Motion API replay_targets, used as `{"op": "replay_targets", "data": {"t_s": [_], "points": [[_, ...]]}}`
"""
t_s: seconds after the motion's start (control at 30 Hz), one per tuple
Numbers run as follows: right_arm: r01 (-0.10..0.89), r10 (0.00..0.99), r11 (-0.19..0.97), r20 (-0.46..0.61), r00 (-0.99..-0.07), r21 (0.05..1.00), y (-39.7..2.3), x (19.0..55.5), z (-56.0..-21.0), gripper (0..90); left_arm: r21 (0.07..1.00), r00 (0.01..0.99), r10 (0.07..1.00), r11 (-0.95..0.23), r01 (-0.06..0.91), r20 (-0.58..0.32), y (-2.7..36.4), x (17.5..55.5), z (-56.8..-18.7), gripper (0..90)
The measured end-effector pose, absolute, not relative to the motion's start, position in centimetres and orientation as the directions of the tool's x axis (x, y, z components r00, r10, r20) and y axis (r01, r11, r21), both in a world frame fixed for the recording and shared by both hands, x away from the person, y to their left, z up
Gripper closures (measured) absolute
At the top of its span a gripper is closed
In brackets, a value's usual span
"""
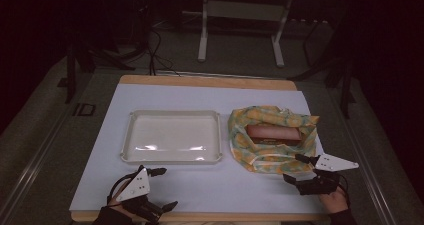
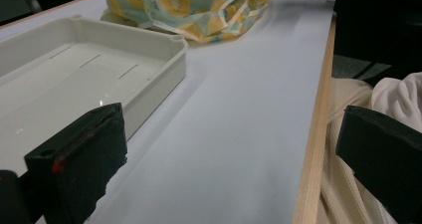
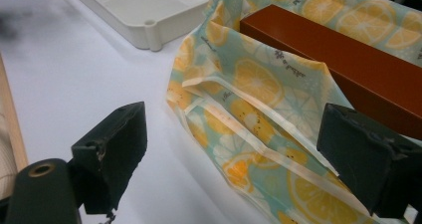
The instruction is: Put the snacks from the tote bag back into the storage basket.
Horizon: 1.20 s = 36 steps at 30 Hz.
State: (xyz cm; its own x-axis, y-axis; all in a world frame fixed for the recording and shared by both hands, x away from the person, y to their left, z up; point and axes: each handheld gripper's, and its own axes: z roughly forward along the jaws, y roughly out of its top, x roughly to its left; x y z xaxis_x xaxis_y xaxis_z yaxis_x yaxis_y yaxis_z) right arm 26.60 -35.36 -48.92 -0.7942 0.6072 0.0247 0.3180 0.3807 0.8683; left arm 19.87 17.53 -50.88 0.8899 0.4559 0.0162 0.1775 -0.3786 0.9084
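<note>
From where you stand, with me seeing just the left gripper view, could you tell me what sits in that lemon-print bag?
Observer: A long reddish-brown box lies in the open lemon-print bag.
Operator: Thanks. Where is the right hand-held gripper?
Observer: The right hand-held gripper sits at the bag's near edge, jaws open, nothing held.
Operator: Is anything in the tray?
Observer: The white tray looks empty from the high view.

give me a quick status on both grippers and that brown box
Left gripper open, near the white tray. Right gripper open at the citrus-print cloth. Brown box lies on the cloth, ungripped. Nothing in the way.
</note>
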Motion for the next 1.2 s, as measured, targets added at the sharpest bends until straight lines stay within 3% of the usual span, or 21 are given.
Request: {"op": "replay_targets", "data": {"t_s": [0.37,0.73,1.2], "points": [[0.364,0.593,0.454,0.030,-0.804,0.813,-36.9,26.8,-47.6,12.6,0.906,0.879,0.477,-0.376,0.193,0.010,17.4,19.7,-50.8,0.0],[0.279,0.461,0.577,-0.024,-0.887,0.767,-35.1,26.3,-46.3,13.2,0.903,0.884,0.468,-0.383,0.196,0.006,17.0,19.3,-50.7,0.0],[0.193,0.405,0.574,-0.071,-0.912,0.796,-33.2,27.1,-43.6,13.2,0.905,0.884,0.467,-0.379,0.194,0.006,17.1,19.4,-50.7,0.0]]}}
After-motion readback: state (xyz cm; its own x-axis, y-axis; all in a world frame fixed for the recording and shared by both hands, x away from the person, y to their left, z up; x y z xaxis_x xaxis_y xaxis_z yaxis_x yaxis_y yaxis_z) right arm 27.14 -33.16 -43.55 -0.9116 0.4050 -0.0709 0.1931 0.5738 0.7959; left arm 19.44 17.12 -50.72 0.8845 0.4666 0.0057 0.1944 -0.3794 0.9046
